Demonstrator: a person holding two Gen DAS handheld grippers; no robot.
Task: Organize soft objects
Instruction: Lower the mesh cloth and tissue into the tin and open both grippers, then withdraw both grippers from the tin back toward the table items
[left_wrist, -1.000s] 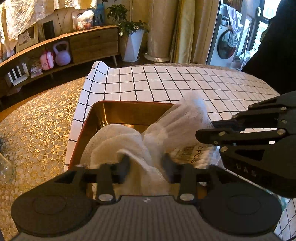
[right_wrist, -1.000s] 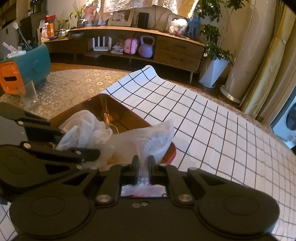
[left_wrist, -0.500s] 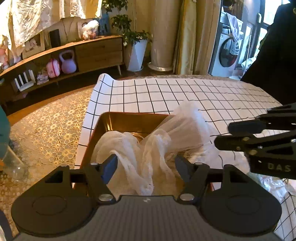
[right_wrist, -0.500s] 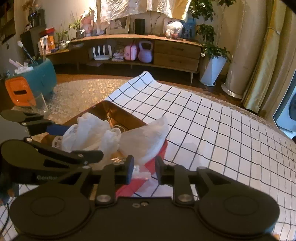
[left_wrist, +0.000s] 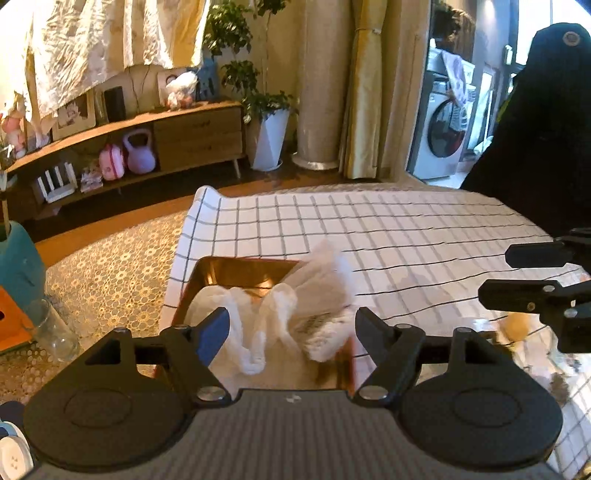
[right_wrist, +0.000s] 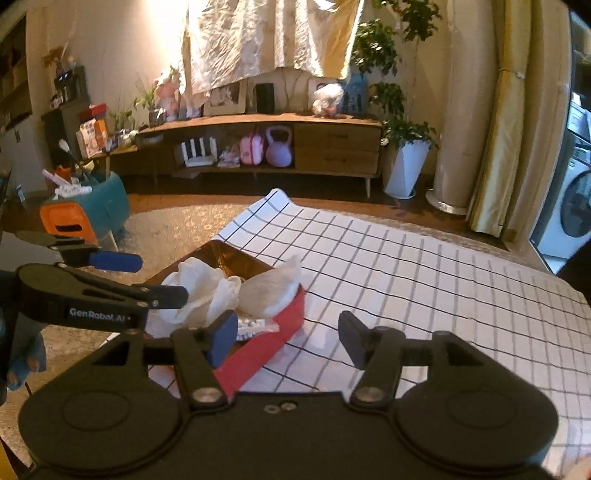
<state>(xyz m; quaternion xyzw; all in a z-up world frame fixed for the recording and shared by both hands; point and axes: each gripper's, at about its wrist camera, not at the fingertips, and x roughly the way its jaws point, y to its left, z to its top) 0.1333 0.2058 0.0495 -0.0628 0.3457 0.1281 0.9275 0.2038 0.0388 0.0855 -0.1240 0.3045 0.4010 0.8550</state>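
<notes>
Left gripper (left_wrist: 291, 326): jaws wide apart, holding nothing. Right gripper (right_wrist: 288, 338): likewise spread, empty. White cloths (left_wrist: 273, 314) lie heaped in the tray (right_wrist: 266, 347) just ahead of both, one corner draped over its far rim. Judgement: placing step complete; next calls for finding another soft item. Checked tablecloth (right_wrist: 424, 280) beyond offers open room
</notes>
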